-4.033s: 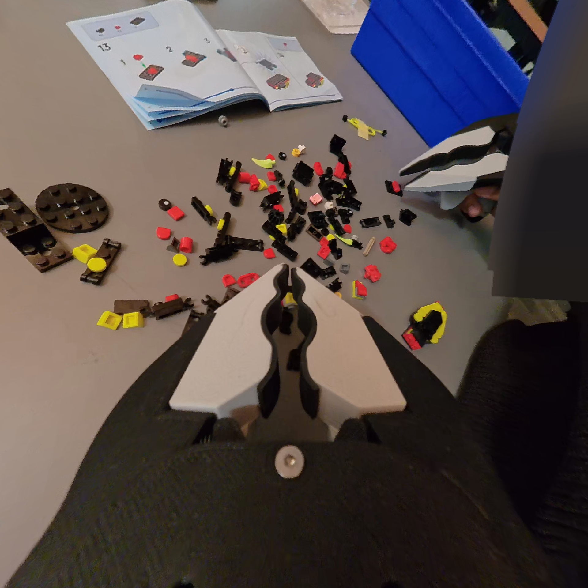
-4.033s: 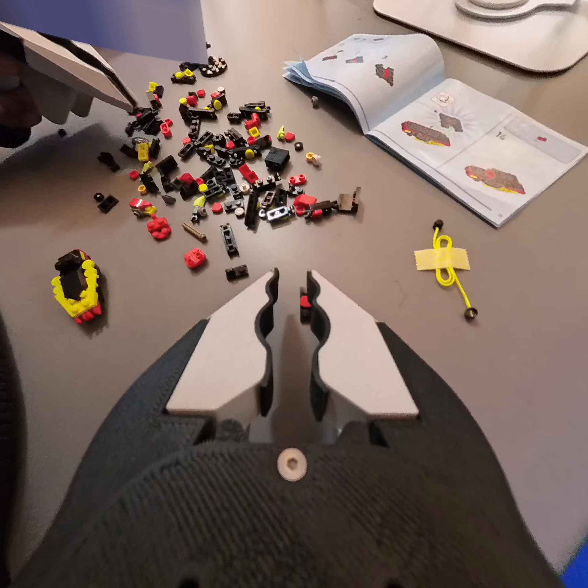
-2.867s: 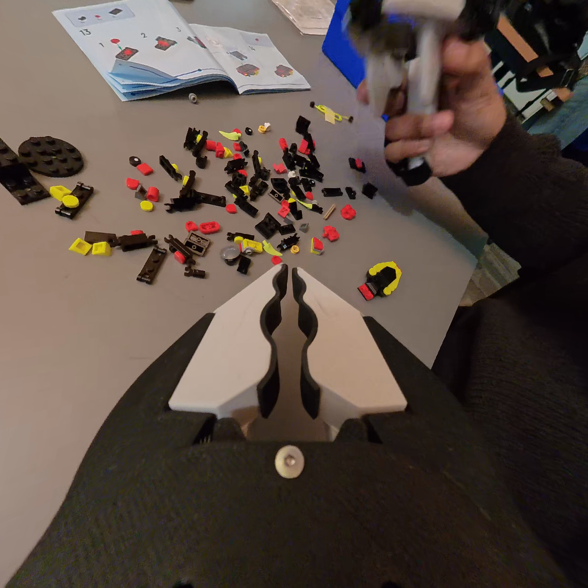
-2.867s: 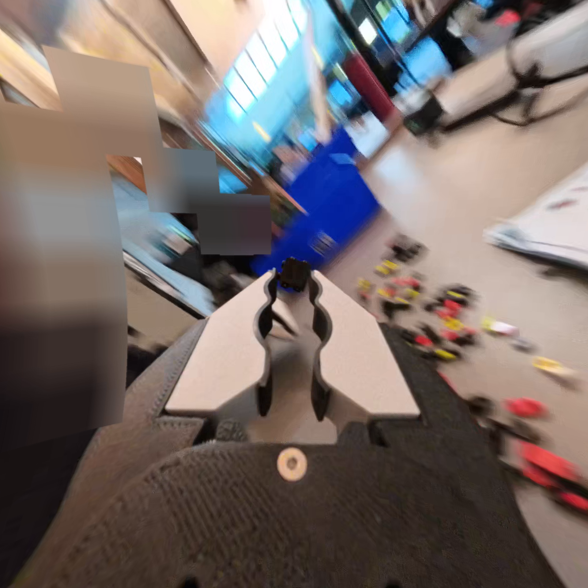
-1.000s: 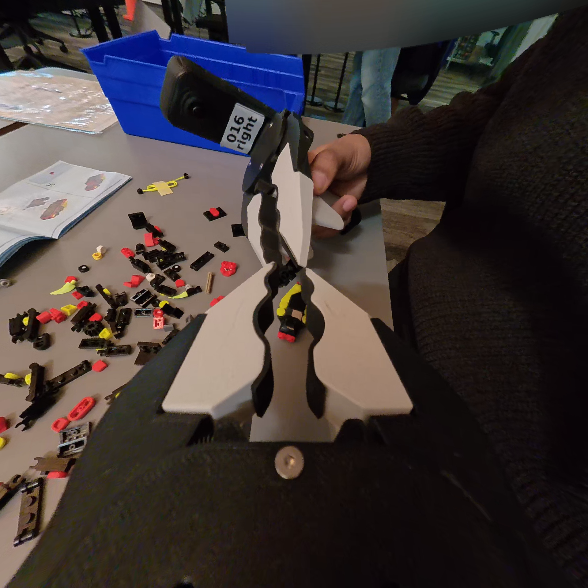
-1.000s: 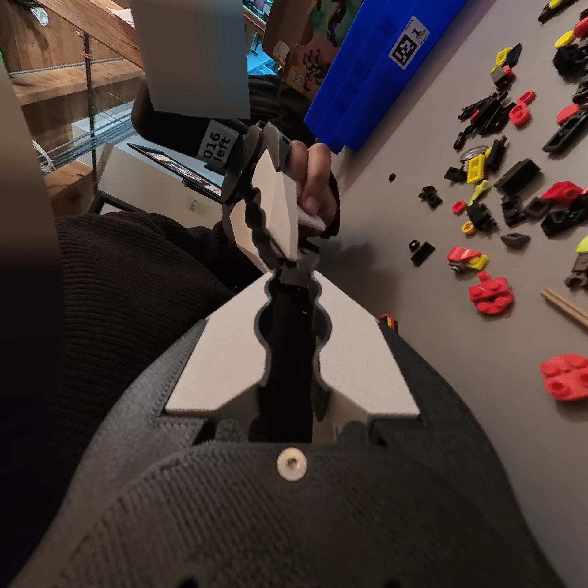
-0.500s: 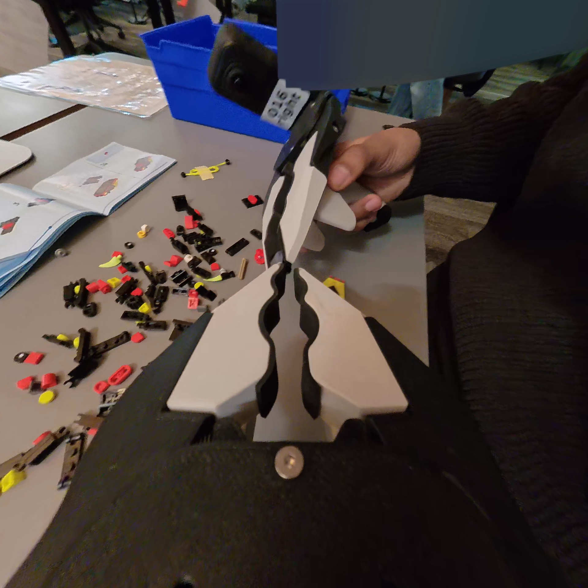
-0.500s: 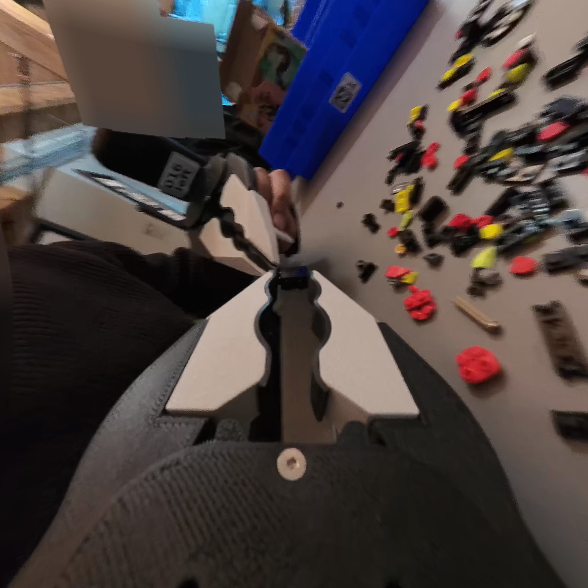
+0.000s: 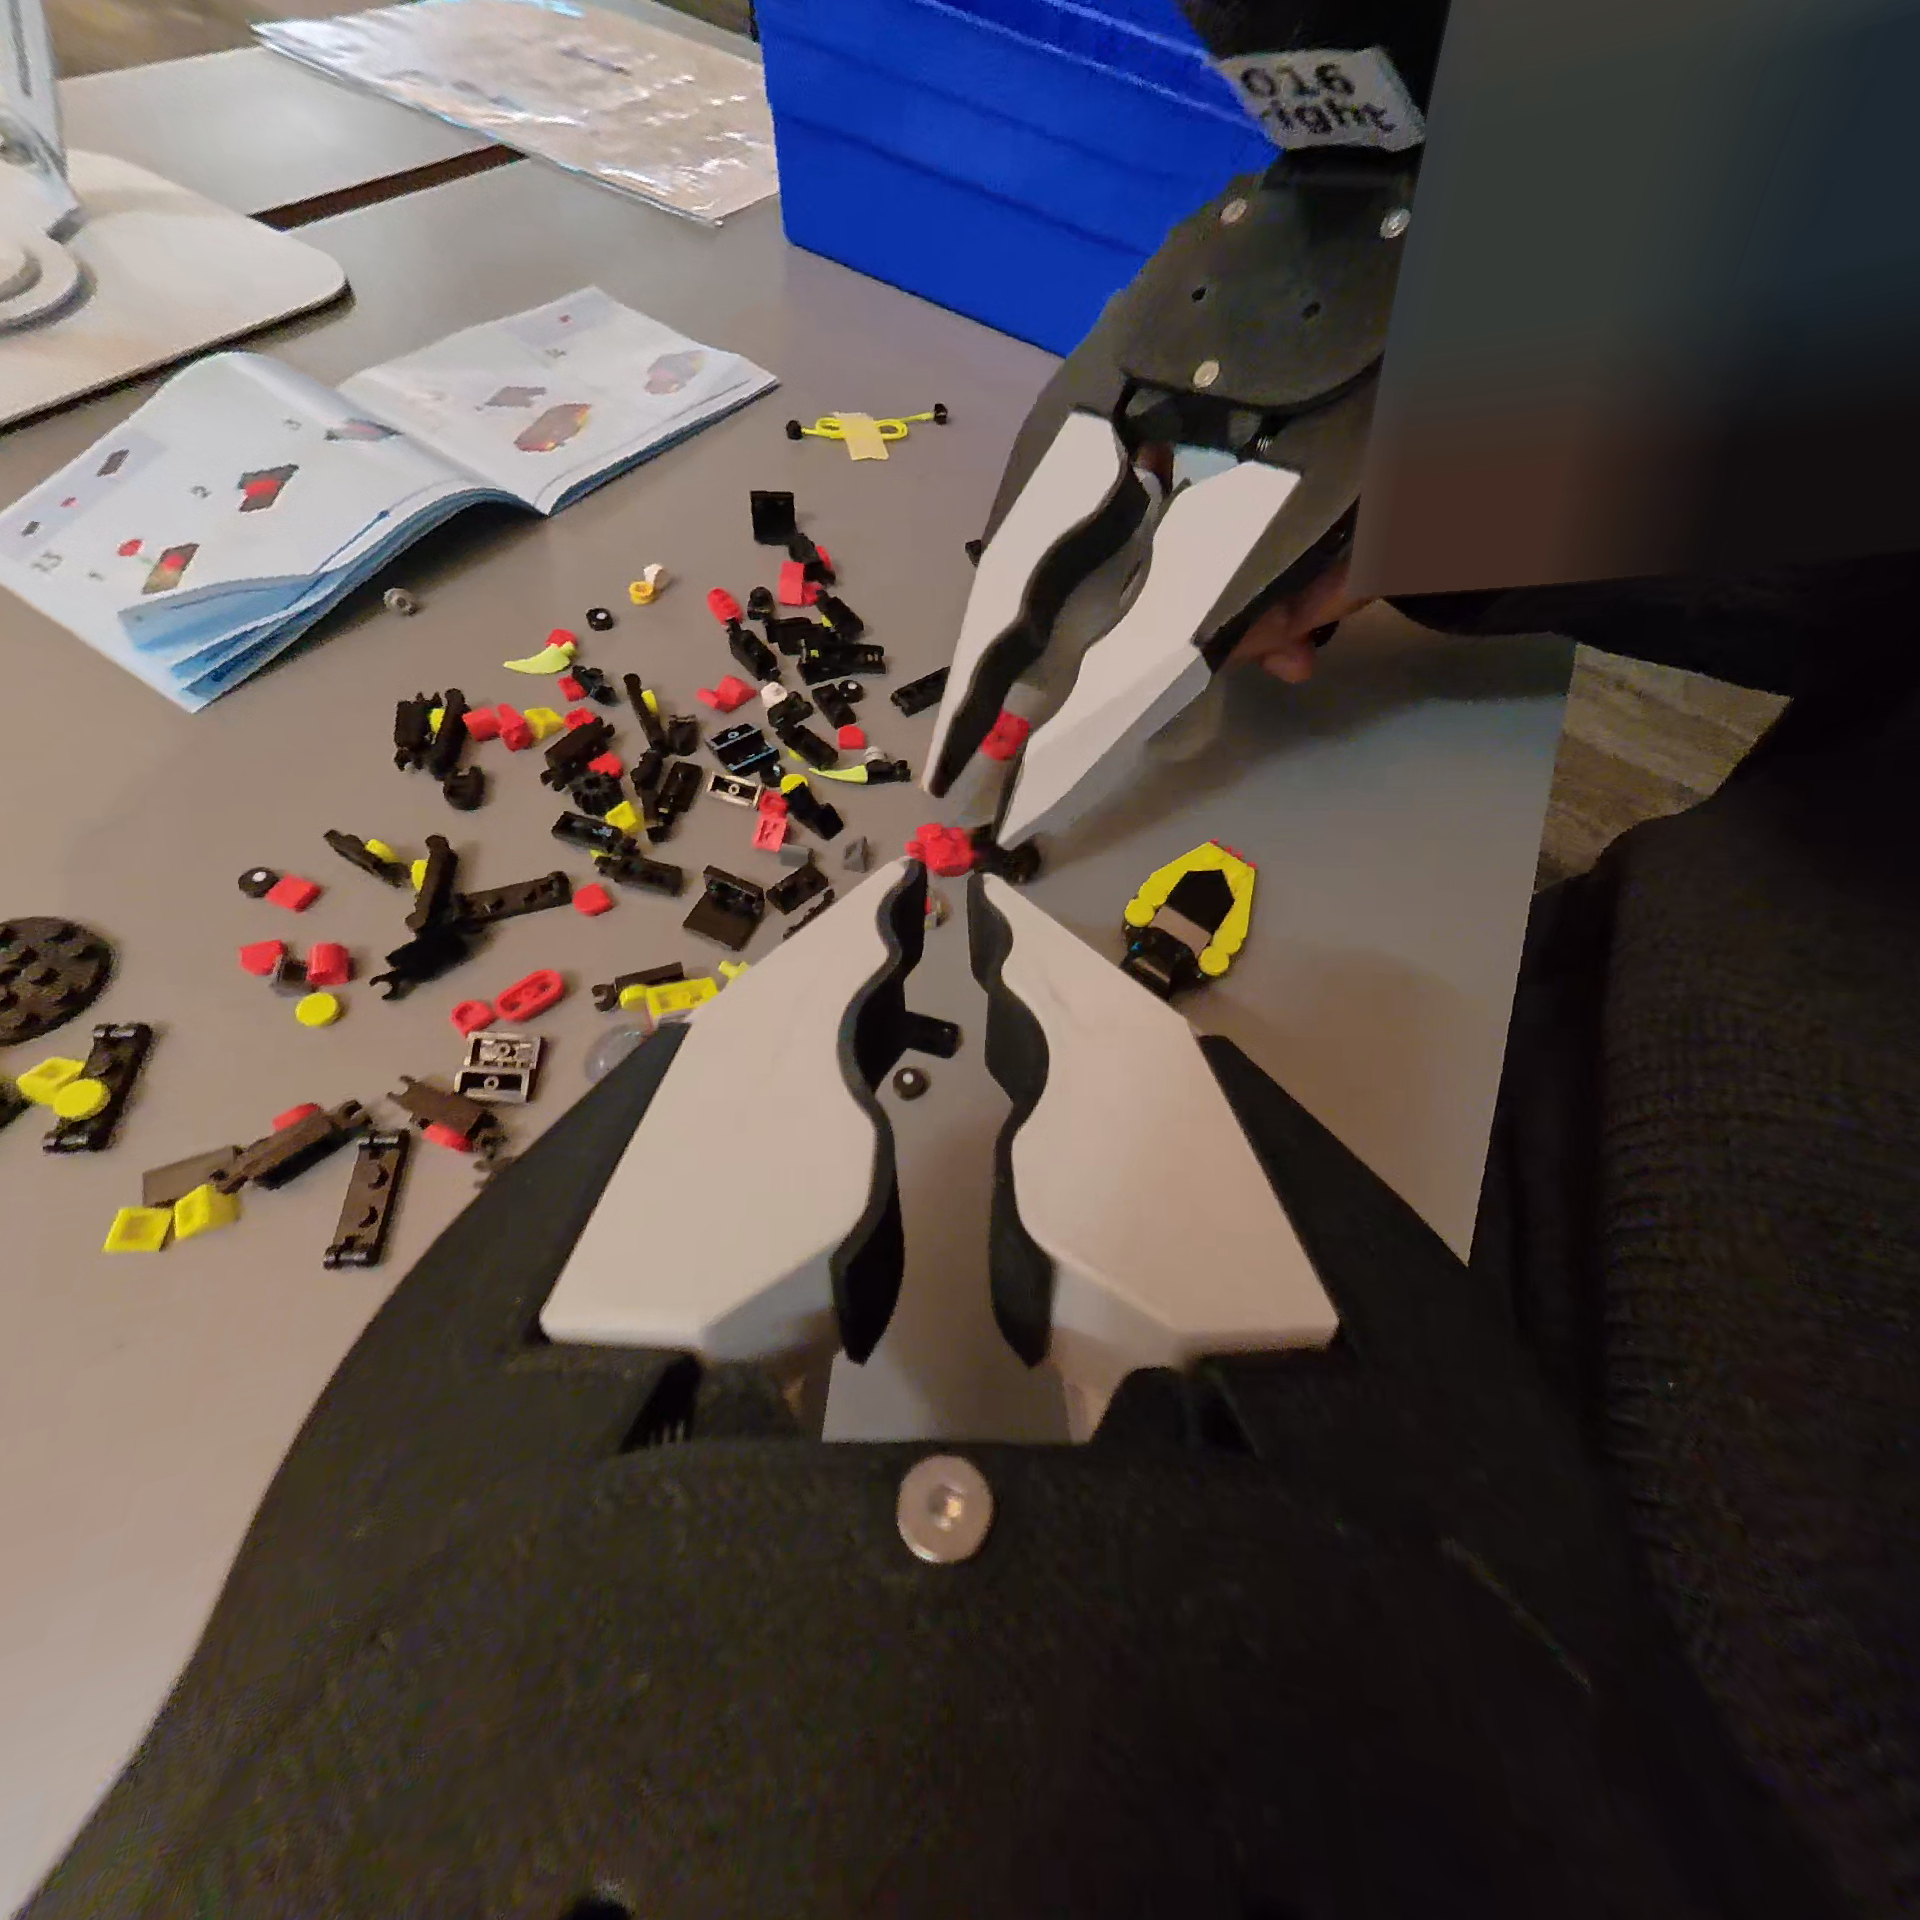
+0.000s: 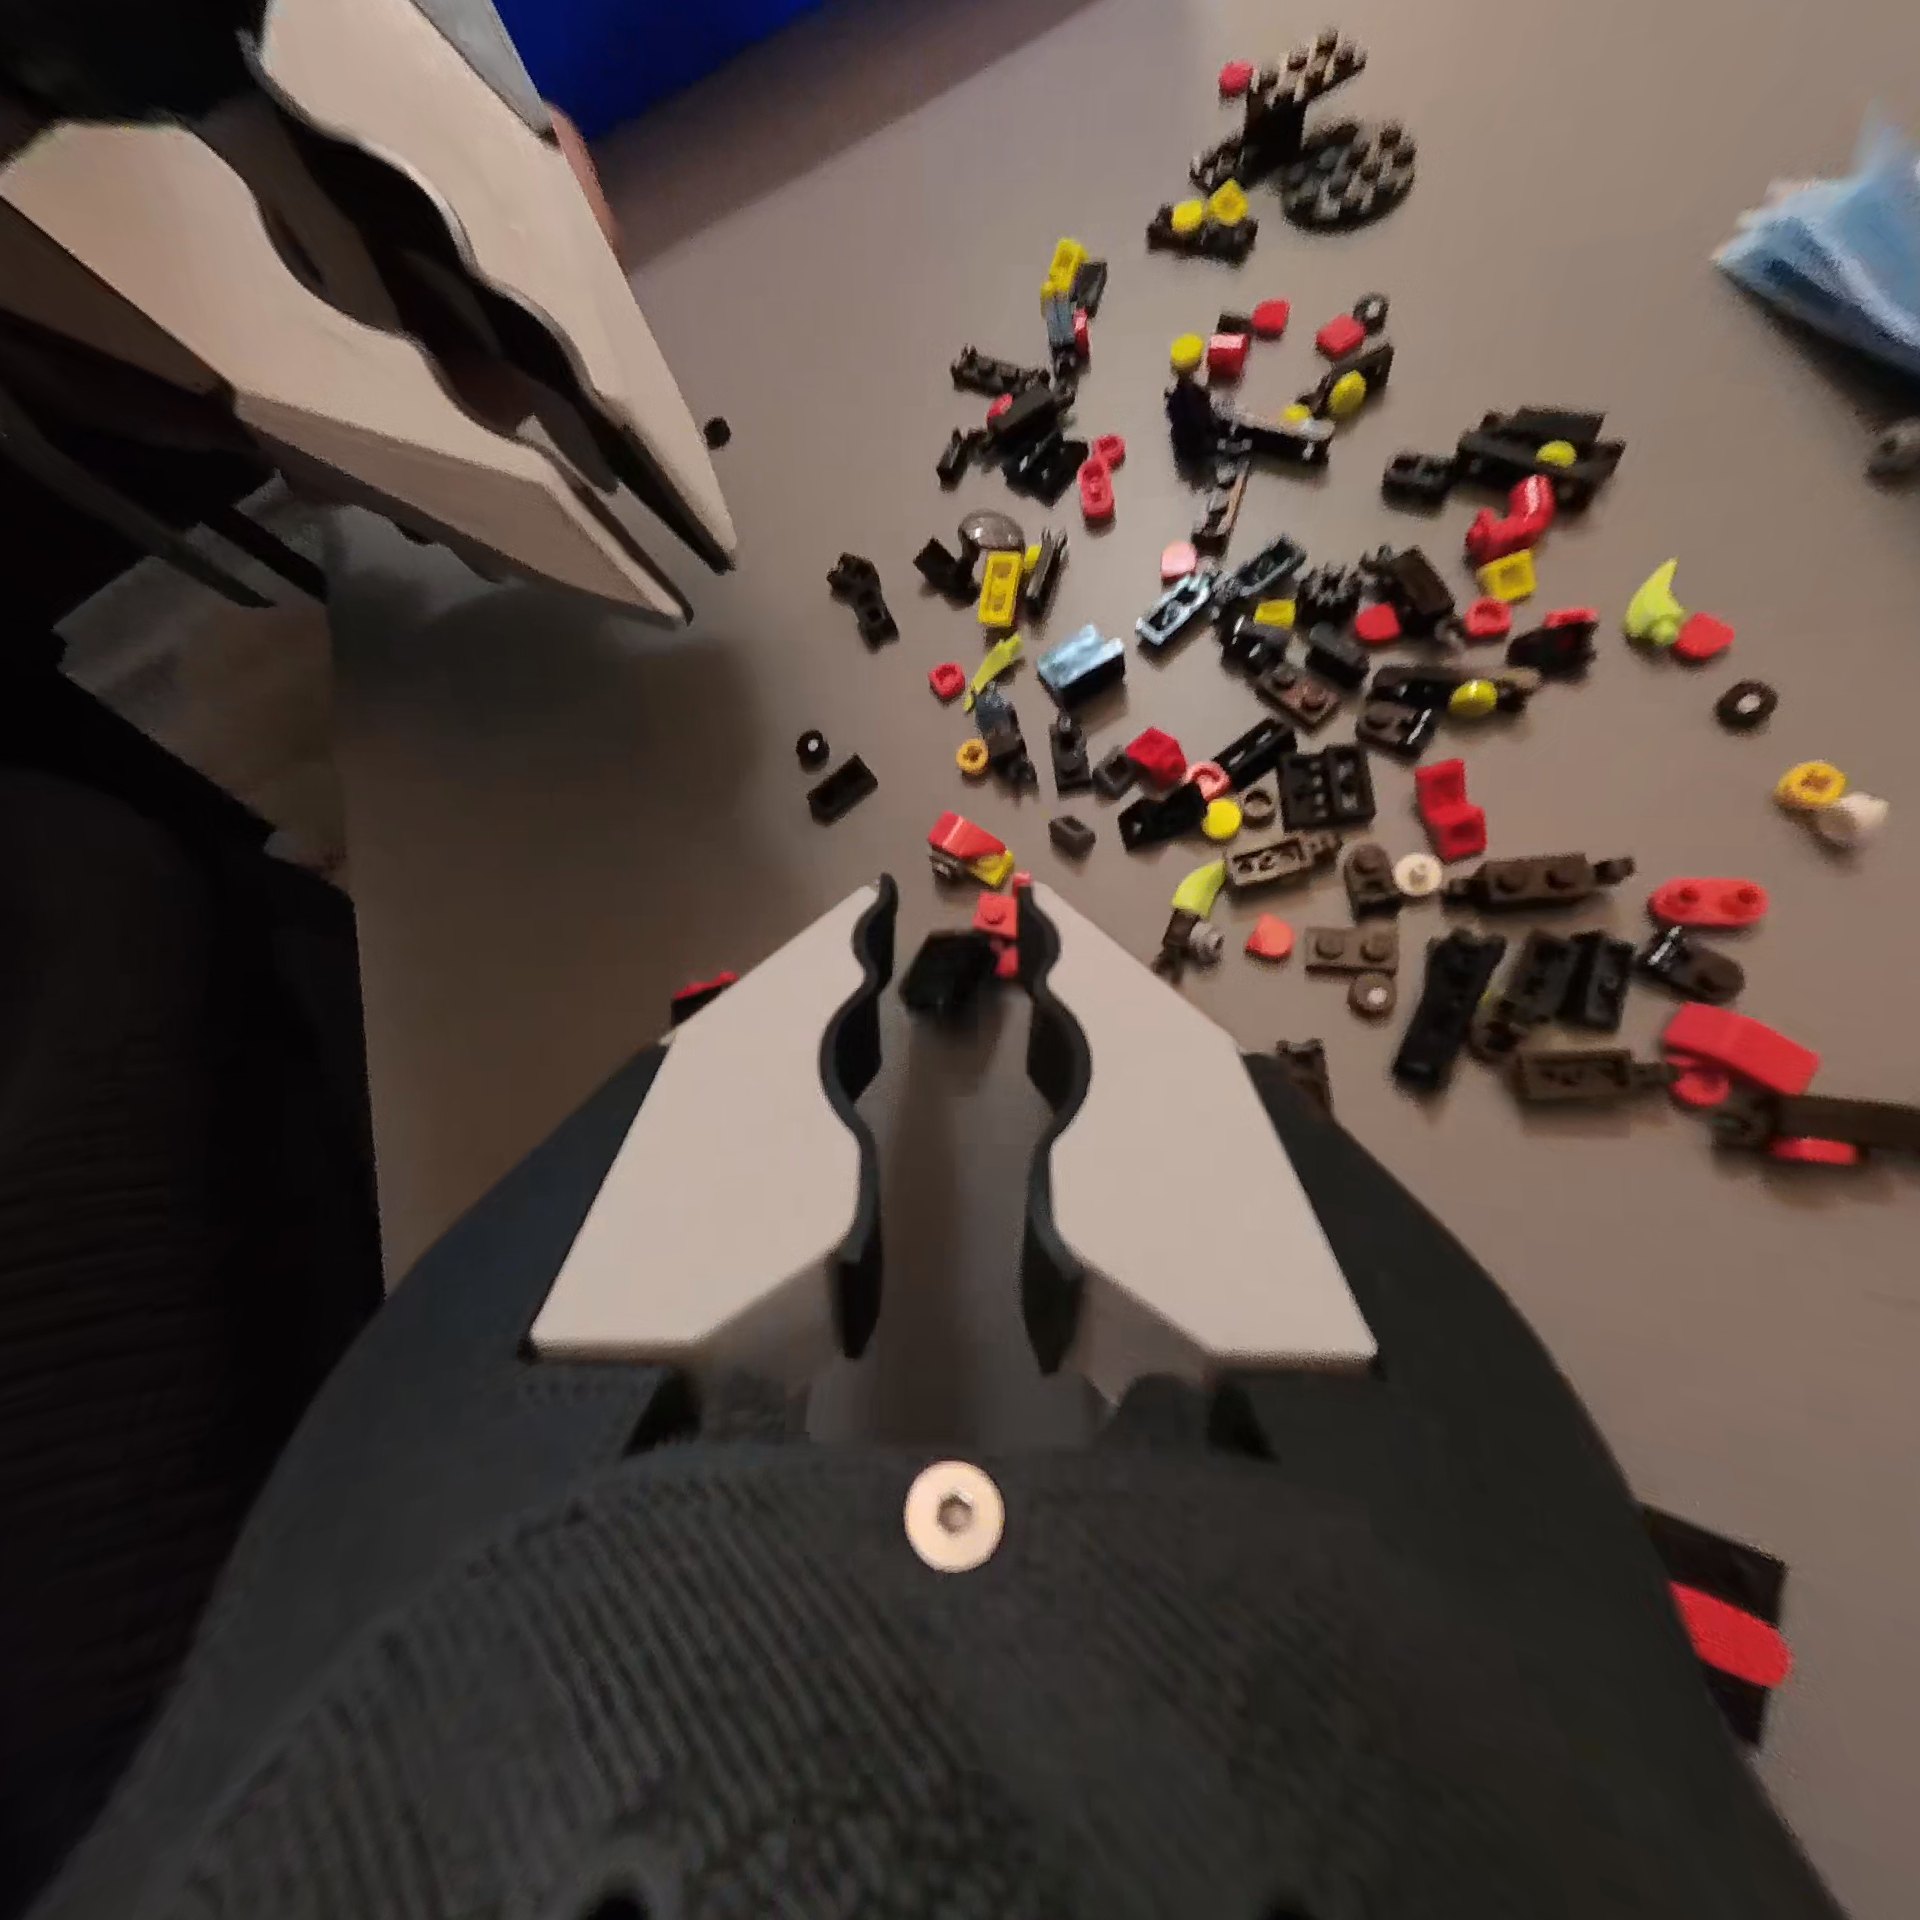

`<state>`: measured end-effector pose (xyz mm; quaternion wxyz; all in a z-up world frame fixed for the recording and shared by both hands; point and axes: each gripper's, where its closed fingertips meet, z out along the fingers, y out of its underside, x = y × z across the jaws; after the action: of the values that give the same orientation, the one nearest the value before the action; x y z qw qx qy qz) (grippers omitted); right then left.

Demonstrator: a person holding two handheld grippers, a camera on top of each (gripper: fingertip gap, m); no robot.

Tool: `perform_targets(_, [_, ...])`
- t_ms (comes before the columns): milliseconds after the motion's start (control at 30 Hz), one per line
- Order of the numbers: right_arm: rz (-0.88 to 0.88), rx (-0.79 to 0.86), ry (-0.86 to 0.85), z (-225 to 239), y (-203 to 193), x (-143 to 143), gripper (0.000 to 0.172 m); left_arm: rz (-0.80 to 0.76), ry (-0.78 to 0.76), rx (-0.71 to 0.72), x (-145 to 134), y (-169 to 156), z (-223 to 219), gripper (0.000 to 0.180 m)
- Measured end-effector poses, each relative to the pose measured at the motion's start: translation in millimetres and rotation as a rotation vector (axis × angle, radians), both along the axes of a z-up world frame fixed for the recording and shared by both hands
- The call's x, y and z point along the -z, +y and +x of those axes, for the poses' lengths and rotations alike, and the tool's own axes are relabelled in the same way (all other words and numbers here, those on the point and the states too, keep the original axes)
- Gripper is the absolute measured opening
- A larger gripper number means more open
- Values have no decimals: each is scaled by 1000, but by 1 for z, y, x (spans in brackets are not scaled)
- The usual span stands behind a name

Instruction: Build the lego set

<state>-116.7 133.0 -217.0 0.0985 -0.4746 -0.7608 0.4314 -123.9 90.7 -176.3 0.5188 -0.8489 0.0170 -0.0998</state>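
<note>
Right wrist view | right gripper jaws standing spread; black-and-red piece sitting between them, leaning on one pad only, near desk front edge | long axis running roughly along jaws, red end pointing forward | risk: unclamped piece tipping or rolling off | left gripper jaws standing narrowly parted, nothing showing between the tips

Dim, warm light — blurred, warped edges

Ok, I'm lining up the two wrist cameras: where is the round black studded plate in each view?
Left wrist view: the round black plate sits at the far left edge, mid-height, partly cut off.
Right wrist view: near the top, right of centre, beyond the loose pieces.
Shared landmark: the open blue booklet.
</note>
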Motion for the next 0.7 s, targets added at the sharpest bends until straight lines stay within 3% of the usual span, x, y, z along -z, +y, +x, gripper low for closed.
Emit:
perform_targets(167, [8, -4, 114, -18, -5, -17, 22, -7, -11, -34, 1, -6, -4, 6])
perform_targets(400, [241, -87, 104, -34, -21, 16, 14, -14, -20, -65, 2, -14, -6, 6])
perform_targets(700, [280, -66, 144, -40, -19, 9, 0, -27, -32, -77, 4, -18, -5, 6])
